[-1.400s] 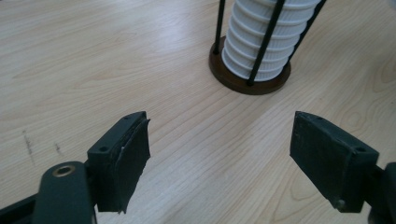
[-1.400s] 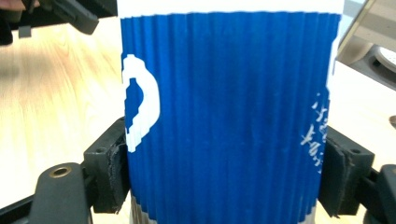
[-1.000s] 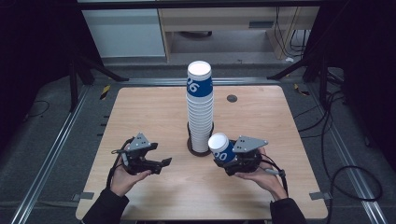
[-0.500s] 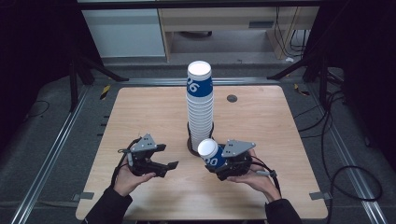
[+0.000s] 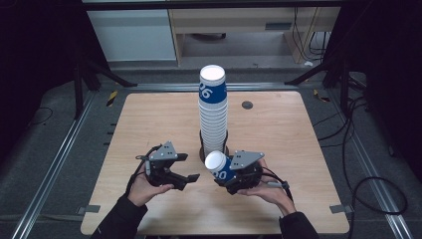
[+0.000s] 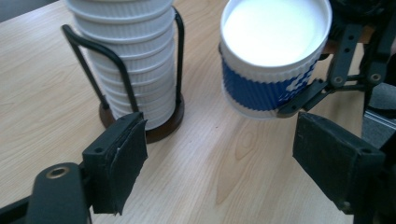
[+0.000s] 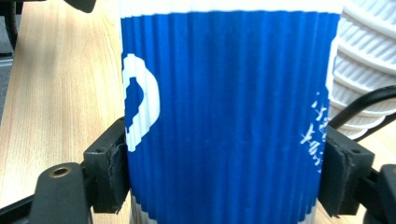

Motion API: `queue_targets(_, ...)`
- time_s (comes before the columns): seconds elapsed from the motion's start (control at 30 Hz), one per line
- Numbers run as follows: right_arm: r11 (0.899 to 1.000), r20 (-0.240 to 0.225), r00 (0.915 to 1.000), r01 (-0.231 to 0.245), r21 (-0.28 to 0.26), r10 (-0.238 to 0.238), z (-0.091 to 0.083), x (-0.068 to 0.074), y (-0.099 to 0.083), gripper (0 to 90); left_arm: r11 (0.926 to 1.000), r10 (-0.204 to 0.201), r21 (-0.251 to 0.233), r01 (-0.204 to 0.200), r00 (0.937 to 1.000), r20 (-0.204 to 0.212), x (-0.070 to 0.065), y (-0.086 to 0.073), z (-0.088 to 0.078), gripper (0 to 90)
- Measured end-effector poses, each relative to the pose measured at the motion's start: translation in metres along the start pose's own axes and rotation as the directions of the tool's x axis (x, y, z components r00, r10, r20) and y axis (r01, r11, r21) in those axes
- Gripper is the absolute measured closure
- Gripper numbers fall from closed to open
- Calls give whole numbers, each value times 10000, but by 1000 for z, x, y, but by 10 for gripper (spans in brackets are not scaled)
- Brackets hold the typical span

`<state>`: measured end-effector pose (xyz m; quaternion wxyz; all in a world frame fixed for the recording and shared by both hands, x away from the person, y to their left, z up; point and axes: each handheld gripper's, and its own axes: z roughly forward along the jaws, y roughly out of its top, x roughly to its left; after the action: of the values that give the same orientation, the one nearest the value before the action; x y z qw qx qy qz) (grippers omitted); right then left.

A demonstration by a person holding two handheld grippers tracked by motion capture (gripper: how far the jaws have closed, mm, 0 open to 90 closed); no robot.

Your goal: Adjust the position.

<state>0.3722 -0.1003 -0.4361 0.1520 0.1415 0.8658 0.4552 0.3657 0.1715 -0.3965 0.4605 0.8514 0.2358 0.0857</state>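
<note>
Right tongs (image 5: 230,175) clamped on a blue ribbed paper cup (image 5: 219,166) near the tall white cup stack (image 5: 213,112), left tongs (image 5: 191,178) apart, empty, over the wooden table (image 5: 278,124)

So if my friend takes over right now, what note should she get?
Right claw: shut on one blue paper cup, held tilted above the table, just in front of the cup stack.
Left claw: open, holding nothing, aimed at that cup.
The stack stands in its black wire holder mid-table.
Done: one cup is off the stack.
Left, probably: hand the cup to the left claw or set it down.
</note>
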Motion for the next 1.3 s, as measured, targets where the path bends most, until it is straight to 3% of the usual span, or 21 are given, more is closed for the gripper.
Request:
queue_targets(0.57,9977,-410,9975,588,321,-575,16,9,11,204,9994,215,271,-229,9985,508,-10,14,15,167)
queue_targets(1.07,9921,-672,9924,1077,643,-1033,30,18,15,205,9954,249,899,-328,9958,879,-13,12,31,188)
queue_targets(1.3,9916,-716,9914,1140,616,-1096,30,20,17,205,9956,107,915,-196,9952,970,-13,11,33,229)
